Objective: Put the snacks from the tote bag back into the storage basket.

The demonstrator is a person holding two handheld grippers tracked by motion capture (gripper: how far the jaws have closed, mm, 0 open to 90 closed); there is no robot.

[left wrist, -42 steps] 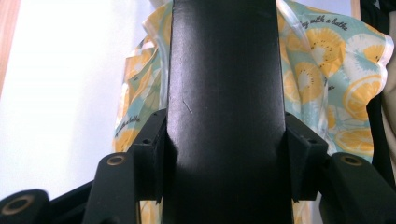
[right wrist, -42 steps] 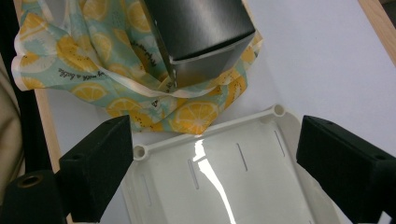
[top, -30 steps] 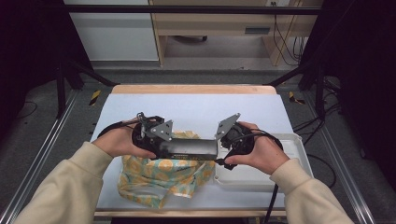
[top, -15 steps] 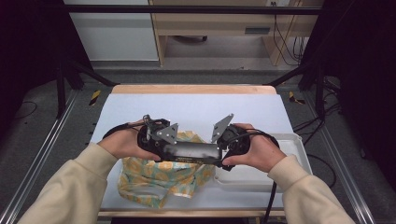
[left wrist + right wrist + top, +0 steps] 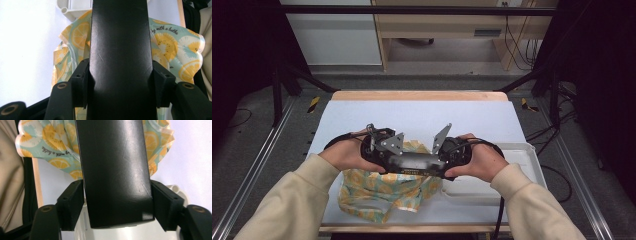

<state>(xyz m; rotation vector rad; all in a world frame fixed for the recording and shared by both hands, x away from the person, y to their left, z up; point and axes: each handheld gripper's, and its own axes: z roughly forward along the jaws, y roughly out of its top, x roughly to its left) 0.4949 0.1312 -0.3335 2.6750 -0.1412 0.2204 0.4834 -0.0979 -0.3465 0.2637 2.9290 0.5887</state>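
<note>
A black box point(image 5: 418, 163), long and flat, is held level above the surface point(image 5: 422, 117), between the 2 grippers and a little toward 6 o'clock from the middle in the high view. The left gripper point(image 5: 382, 150) has its jaws clenched on the box's end at 9 o'clock; in the left gripper view the black jaws press against both long sides of the box point(image 5: 120, 57), which runs away toward 12 o'clock. The right gripper point(image 5: 447, 155) takes the end at 3 o'clock; its jaws have just been closing with the box between them, and in the right gripper view they sit against both sides of the box point(image 5: 113, 170), grasping it. Under the box lies a crumpled plastic bag point(image 5: 384, 190) printed with lemon slices on pale green, spreading toward 7 o'clock and resting on the surface. At 4 o'clock from the box a white tray point(image 5: 517, 170) sits on the surface, its near corner showing just below the box in the right gripper view.
</note>
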